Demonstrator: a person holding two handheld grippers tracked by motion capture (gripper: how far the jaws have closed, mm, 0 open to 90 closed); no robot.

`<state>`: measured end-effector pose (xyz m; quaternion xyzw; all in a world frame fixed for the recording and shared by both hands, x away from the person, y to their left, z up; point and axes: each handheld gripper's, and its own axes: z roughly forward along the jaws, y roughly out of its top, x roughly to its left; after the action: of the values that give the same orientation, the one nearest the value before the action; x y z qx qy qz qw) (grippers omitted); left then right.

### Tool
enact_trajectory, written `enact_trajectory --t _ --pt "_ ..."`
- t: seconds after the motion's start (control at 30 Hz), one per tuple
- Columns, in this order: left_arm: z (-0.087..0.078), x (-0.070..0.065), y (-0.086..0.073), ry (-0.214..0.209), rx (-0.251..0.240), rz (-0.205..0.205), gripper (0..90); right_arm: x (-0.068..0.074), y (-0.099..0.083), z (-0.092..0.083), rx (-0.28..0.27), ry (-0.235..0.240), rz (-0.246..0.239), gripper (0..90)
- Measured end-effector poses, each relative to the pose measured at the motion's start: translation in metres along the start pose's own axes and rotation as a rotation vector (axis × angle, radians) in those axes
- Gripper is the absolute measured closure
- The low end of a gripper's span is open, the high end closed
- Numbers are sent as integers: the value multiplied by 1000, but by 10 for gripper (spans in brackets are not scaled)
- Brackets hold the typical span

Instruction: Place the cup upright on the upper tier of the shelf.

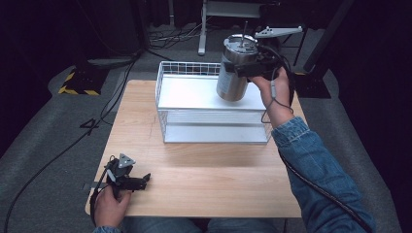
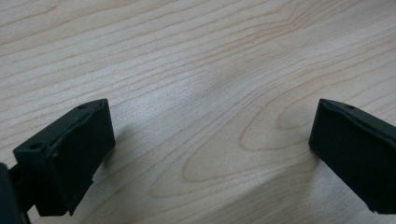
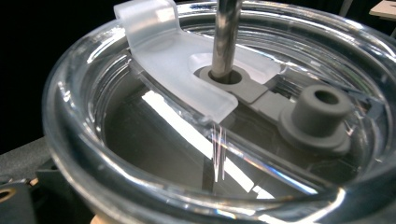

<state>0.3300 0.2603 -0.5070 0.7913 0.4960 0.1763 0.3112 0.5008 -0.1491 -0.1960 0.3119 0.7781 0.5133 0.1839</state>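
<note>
A steel tumbler (image 1: 234, 73) with a clear lid (image 3: 196, 116) and a metal straw (image 3: 226, 37) hangs tilted above the white wire basket (image 1: 167, 90). My right gripper (image 1: 250, 68) is shut on the tumbler near its rim, held up over the basket's right side. In the right gripper view the lid is very close, with a grey stopper (image 3: 320, 119) beside the straw hole. My left gripper (image 1: 141, 182) rests low at the table's front left, open. Its two black fingers (image 2: 65, 154) stand wide apart over bare wood with nothing between them.
The wooden table (image 1: 204, 189) carries the basket at its far middle. Cables (image 1: 58, 155) run over the grey floor to the left. Dark stands and a table leg (image 1: 201, 29) lie beyond the far edge. A denim sleeve (image 1: 320, 170) crosses the table's right side.
</note>
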Motion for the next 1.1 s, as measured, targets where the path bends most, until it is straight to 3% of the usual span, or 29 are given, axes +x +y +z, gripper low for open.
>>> enact_trajectory --t 0.47,1.1 --pt "0 0 0 0 -1 0 6 -1 2 40 13 -18 3 37" --pt "0 0 0 0 -1 -1 6 1 -12 59 32 -16 -16 37"
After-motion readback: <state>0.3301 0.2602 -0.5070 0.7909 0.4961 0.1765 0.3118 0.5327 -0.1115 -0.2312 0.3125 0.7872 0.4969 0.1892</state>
